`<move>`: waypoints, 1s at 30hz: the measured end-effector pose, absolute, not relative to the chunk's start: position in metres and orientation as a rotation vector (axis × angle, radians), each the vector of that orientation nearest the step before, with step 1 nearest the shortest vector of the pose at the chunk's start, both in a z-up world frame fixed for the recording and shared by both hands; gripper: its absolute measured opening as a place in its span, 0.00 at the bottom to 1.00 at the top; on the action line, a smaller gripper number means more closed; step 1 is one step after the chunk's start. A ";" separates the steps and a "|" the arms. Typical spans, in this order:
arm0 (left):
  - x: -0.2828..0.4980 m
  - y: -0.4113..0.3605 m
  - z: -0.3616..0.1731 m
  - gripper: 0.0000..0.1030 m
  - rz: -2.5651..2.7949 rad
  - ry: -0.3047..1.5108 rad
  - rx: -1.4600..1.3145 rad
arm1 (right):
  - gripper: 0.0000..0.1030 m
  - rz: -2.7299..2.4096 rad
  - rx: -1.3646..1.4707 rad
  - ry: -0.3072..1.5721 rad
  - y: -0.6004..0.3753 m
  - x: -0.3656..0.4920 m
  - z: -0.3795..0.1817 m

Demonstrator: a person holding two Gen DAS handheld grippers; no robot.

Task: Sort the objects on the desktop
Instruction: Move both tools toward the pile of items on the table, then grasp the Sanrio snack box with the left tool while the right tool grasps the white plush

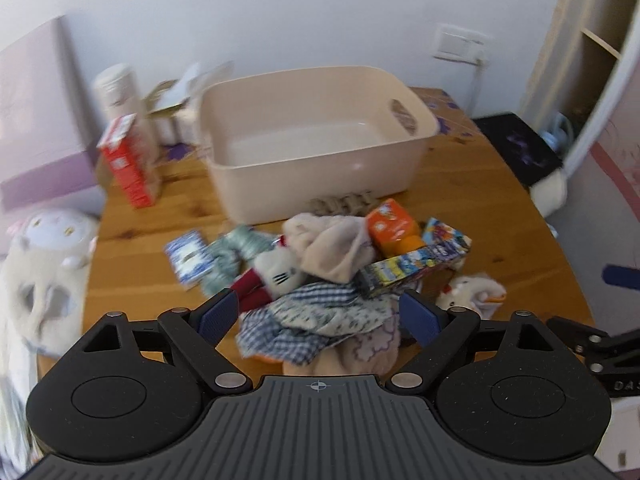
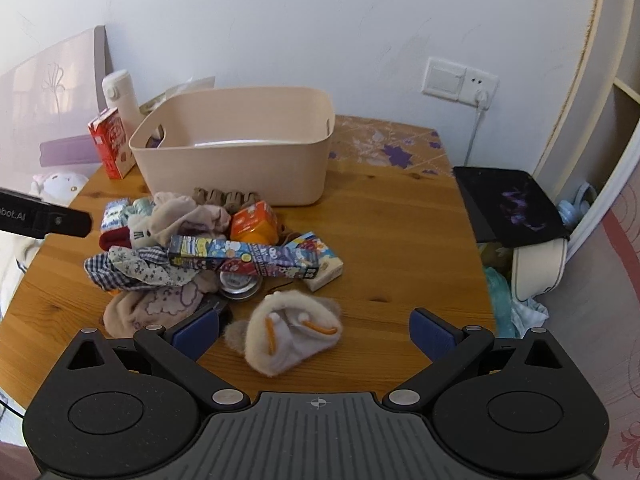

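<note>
Clutter was heaped at the middle of the wooden surface (image 2: pixel 400 216), in front of an empty beige plastic bin (image 2: pixel 236 148) that stood toward the wall. In the pile were seen a long cartoon-printed box (image 2: pixel 248 260) lying across the top, an orange carton (image 2: pixel 254 222) behind it, a beige sock (image 2: pixel 188 216), a checked cloth (image 2: pixel 116 272) bunched with a floral one, a small white cat plush (image 1: pixel 276 272) and a blue-and-white packet (image 1: pixel 186 254) at the left edge. A cream plush sock with orange loops (image 2: pixel 290 336) lay apart from the heap, on the near side. A red carton (image 2: pixel 112 144) and a white flask (image 2: pixel 120 96) were stood to the left of the bin. The left gripper (image 1: pixel 320 316) was held spread over the near edge of the pile, above the checked cloth, with nothing pinched. The right gripper (image 2: pixel 314 334) was likewise spread wide and empty, the plush sock being framed between its blue pads (image 2: pixel 432 336) without visible contact. Motion blur was noted in the left wrist view.
</note>
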State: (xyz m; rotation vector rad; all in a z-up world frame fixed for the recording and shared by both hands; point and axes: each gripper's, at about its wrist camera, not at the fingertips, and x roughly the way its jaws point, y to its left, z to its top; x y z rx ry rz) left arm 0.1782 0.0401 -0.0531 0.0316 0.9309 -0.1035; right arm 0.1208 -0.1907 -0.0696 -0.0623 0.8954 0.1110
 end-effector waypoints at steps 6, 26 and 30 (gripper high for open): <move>0.201 0.014 -0.068 0.87 -0.227 0.884 0.185 | 1.00 0.105 -0.067 0.943 -0.182 0.138 -0.092; 0.249 -0.064 -0.123 0.78 -0.458 0.890 0.525 | 1.00 0.178 -0.118 1.037 -0.178 0.178 -0.148; 0.259 -0.074 -0.134 0.72 -0.432 0.931 0.542 | 1.00 0.213 -0.112 1.060 -0.176 0.188 -0.154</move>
